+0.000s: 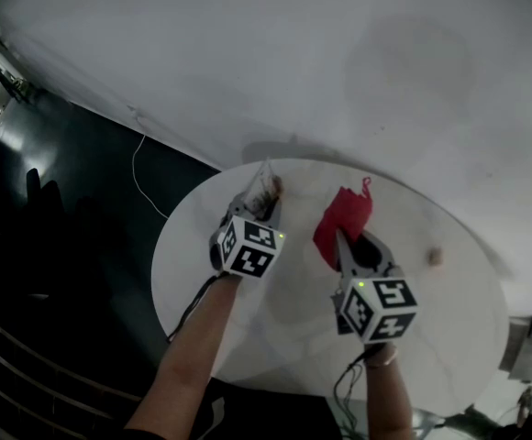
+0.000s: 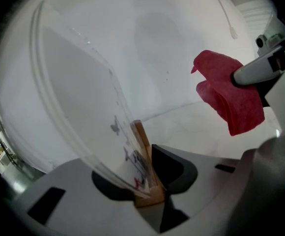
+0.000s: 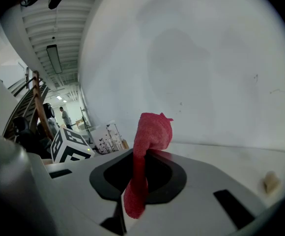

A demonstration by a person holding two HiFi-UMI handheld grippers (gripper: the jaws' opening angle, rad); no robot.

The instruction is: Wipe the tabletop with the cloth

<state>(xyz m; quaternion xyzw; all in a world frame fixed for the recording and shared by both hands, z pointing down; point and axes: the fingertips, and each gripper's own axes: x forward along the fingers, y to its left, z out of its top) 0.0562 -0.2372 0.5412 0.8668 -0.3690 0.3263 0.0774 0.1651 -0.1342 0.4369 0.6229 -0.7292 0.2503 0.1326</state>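
The right hand-held gripper (image 3: 132, 193) was clamped on the red cloth (image 3: 151, 132), its jaws nearly together with the fabric pinched between them. One bunch stood up beyond the tips and a tail hung back below. In the head view the cloth was over the middle of the round tabletop (image 1: 449, 337), though whether it touched the surface could not be told. Held by a fold like that, the loose bunch was probably meant to be pressed down and dragged across the surface. The left hand-held gripper (image 1: 264, 196) was at the far edge of the tabletop, its jaws narrow around the wooden base of a clear stand (image 2: 143, 149). Both jaws seemed to press on the wood, and the clear sheet leaned off to the left in that gripper's view. That hold was most likely meant to keep the stand out of the cloth's path so the spot beneath could be wiped. A small pale scrap (image 1: 436, 257) lay on the tabletop to the right of the cloth, well apart from both grippers, perhaps something to be swept off. The wiping itself looked not yet begun.
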